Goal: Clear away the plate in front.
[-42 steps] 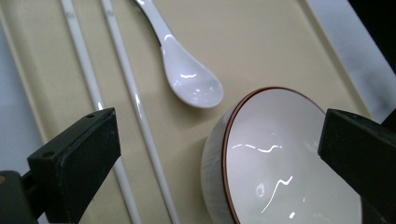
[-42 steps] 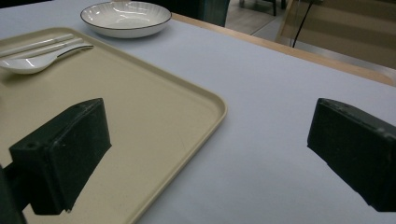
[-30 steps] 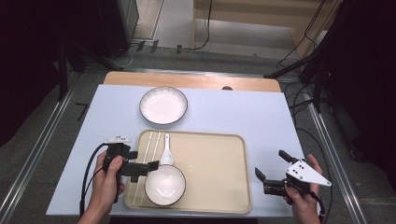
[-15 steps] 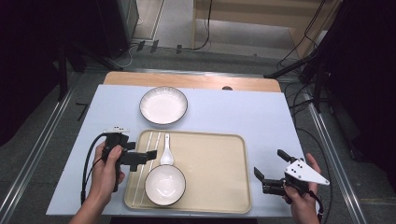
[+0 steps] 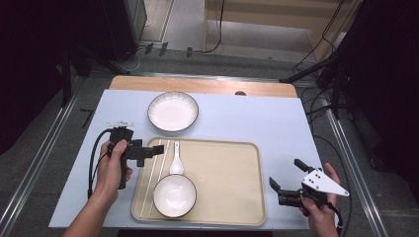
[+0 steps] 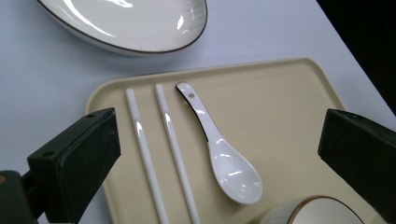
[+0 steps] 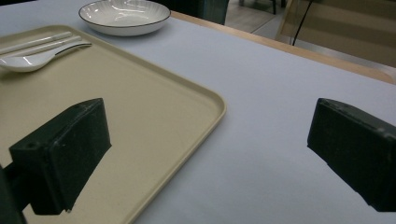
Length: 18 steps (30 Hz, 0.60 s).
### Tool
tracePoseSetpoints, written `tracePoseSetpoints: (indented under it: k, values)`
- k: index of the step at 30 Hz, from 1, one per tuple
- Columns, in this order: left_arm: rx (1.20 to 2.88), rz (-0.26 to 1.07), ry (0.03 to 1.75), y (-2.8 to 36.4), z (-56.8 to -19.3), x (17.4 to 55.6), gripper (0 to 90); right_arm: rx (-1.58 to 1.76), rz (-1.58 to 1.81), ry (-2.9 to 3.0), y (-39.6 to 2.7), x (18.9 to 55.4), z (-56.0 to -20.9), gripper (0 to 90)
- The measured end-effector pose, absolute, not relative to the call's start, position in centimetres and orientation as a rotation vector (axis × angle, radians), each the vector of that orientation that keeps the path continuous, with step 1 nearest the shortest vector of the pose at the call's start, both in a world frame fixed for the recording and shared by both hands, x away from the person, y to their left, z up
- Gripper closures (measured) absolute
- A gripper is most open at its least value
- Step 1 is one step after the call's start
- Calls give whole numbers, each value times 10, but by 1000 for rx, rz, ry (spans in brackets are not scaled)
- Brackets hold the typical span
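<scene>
Our left gripper [image 5: 157, 149] has moved forward along the left edge of the tray [image 5: 247, 197], away from the small bowl [image 5: 174, 196] and up to the far ends of the chopsticks [image 5: 152, 173]; our right gripper [image 5: 284, 190] has stayed near the tray's right edge. We judge that the work now turns to the cutlery, probably the chopsticks. The fingers of both grippers stand wide open and hold nothing. In the left gripper view, the two chopsticks [image 6: 159, 154] are white, thin and glossy, lying side by side at the tray's left side, just beside the white spoon [image 6: 219, 149], with the plate [image 6: 126, 23] on the desk [image 6: 46, 70] beyond.
</scene>
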<state>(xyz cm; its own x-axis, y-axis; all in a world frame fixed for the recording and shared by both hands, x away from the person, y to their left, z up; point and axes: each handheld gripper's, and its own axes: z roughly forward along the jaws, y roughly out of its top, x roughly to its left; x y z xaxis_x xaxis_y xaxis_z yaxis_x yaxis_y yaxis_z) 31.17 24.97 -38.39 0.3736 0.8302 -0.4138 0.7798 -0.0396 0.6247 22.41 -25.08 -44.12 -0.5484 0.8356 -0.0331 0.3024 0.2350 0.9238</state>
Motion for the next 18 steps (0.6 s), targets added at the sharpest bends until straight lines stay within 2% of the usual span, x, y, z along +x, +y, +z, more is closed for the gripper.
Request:
tracePoseSetpoints:
  k: [18]
  values:
    - [1800, 112, 1424, 252, -392, 353, 0, 1045, 1294, 1976, -251, 224, -442, 0]
